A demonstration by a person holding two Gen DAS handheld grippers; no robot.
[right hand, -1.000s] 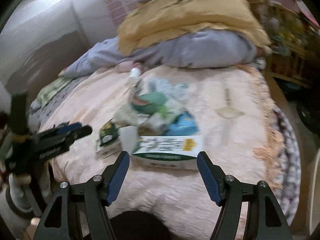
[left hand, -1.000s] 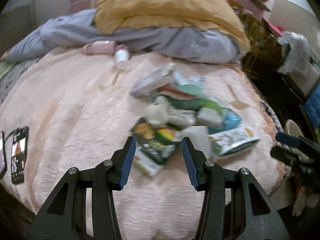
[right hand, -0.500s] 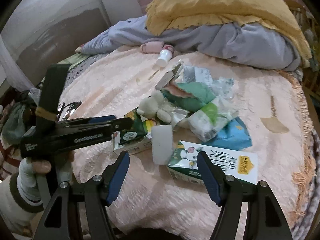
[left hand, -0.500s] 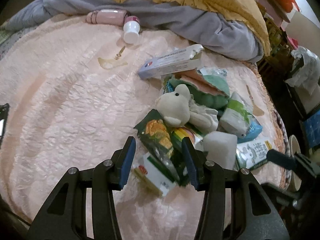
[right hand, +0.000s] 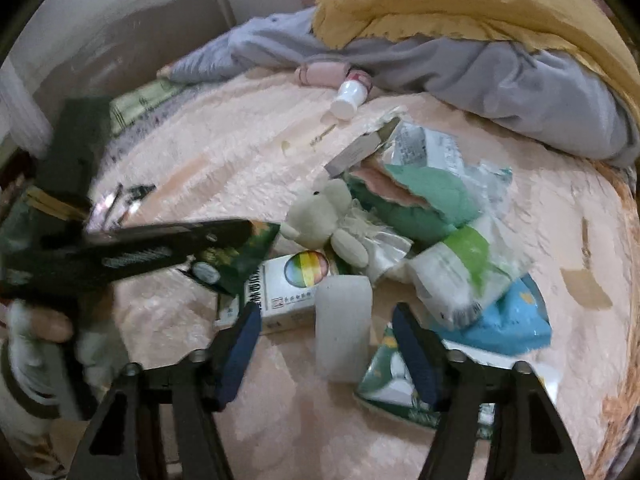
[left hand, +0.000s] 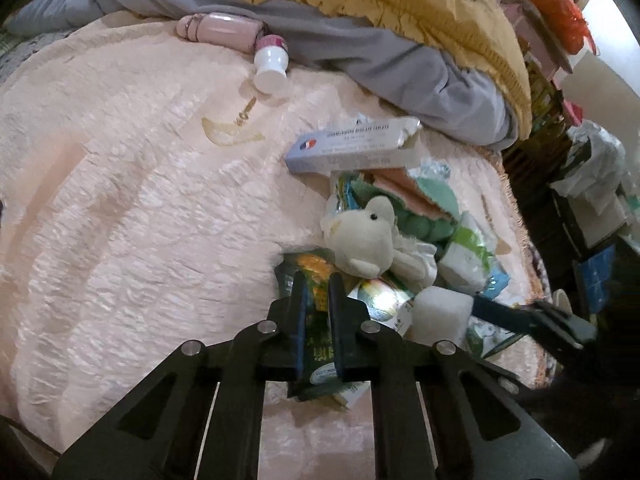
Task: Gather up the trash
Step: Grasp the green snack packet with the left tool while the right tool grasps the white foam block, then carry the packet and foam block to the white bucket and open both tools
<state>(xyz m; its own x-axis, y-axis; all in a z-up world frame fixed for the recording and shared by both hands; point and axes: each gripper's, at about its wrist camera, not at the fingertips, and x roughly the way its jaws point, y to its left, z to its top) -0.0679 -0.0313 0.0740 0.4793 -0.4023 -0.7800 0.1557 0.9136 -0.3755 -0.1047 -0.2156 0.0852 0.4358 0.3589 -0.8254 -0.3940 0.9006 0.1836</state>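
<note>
My left gripper (left hand: pixel 316 312) is clamped on the dark green snack bag (left hand: pixel 314 312), which lies at the near edge of the trash pile, long axis running away from me. My right gripper (right hand: pixel 324 340) is spread wide, the white foam block (right hand: pixel 342 326) upright between its fingers, untouched. The stuffed toy (left hand: pixel 366 240) touches the bag's far end; the bare blanket (left hand: pixel 140 220) to my left gives room to draw it clear.
</note>
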